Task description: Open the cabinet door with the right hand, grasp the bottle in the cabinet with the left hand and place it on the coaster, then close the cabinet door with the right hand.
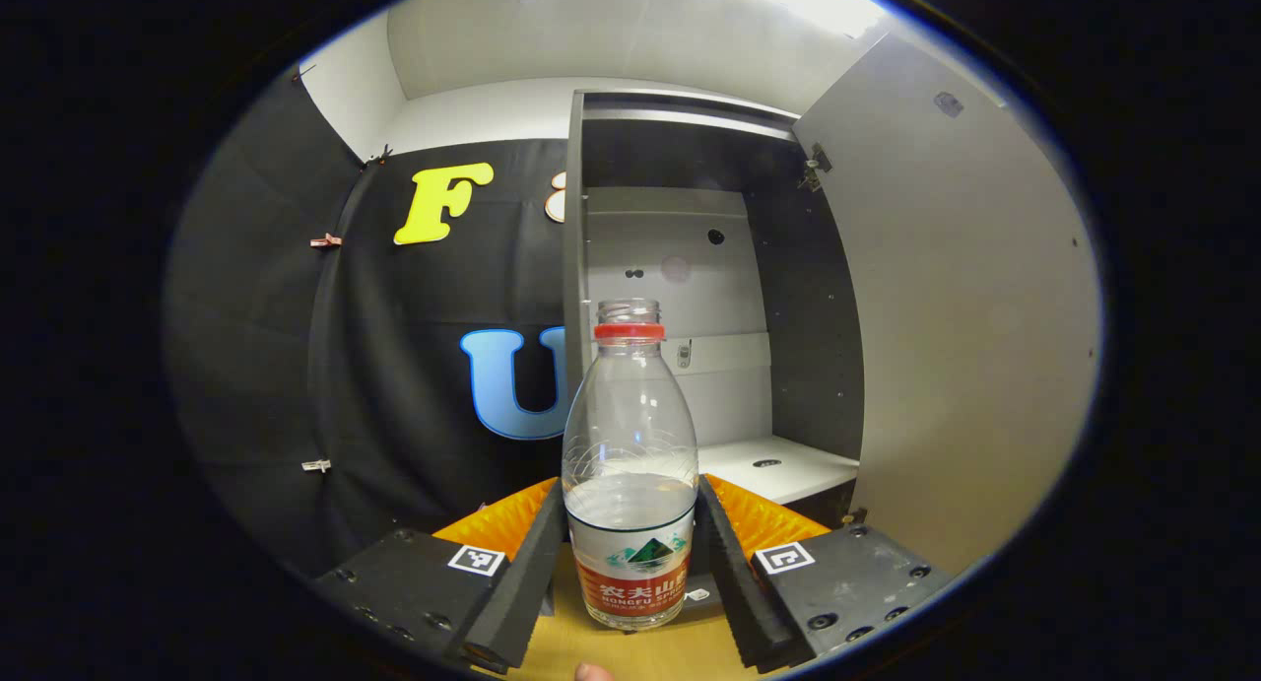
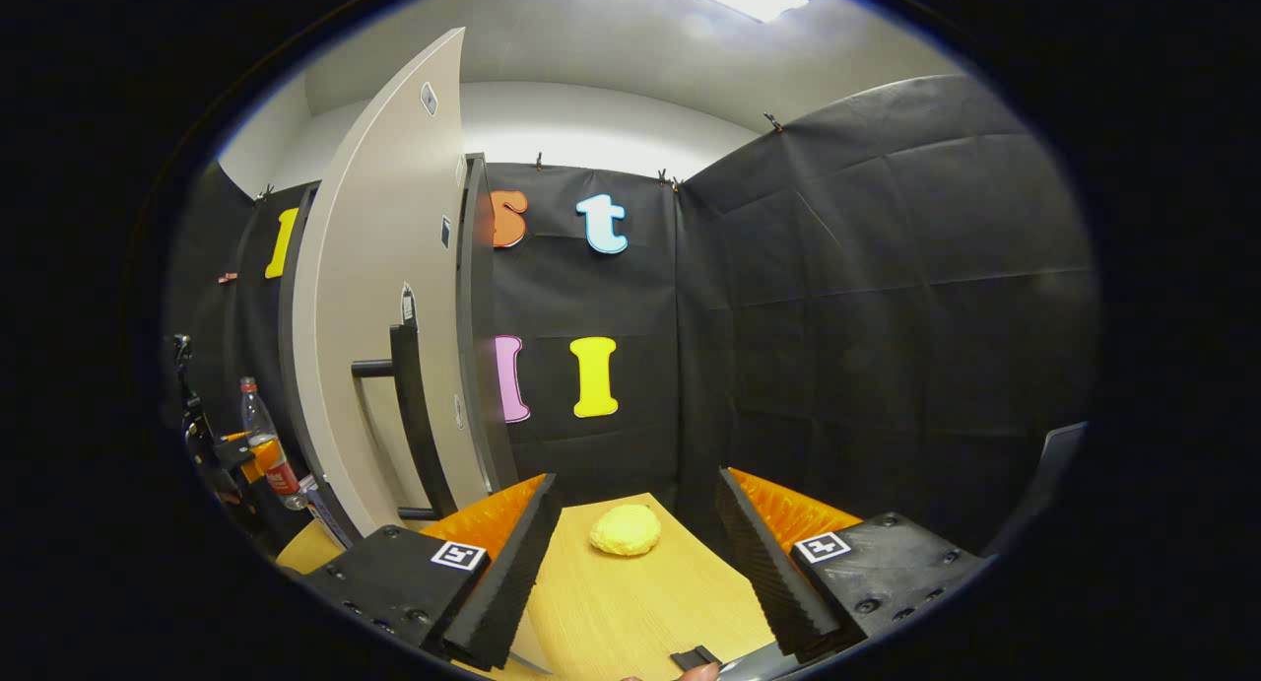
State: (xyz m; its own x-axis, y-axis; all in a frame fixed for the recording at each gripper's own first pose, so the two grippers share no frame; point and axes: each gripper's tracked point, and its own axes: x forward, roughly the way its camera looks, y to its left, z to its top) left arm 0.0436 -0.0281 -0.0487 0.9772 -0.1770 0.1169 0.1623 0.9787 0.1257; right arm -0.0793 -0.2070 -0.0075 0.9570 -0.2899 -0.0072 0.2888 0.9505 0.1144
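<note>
Between the fingers of the left claw (image 1: 630,563) the bottle (image 1: 629,464) is held upright, outside the cabinet (image 1: 690,366). Beside the handle (image 2: 409,420) of the open door (image 2: 379,297), the right claw (image 2: 630,563) is spread wide, nothing held.

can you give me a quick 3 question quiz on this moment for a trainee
1. True or false: the cabinet door stands open.
2. Multiple choice: what sits between the left gripper fingers? A) a yellow lump B) the bottle C) the door handle
3. Fill in: in the right gripper view, the right gripper is ____, with a yellow lump lying on the table ahead of it.

Key:
1. True; the shelf inside is in plain sight.
2. B; both pads press its lower half, and it has no cap.
3. open; nothing sits between its fingers, and the door handle is off to its left.
</note>
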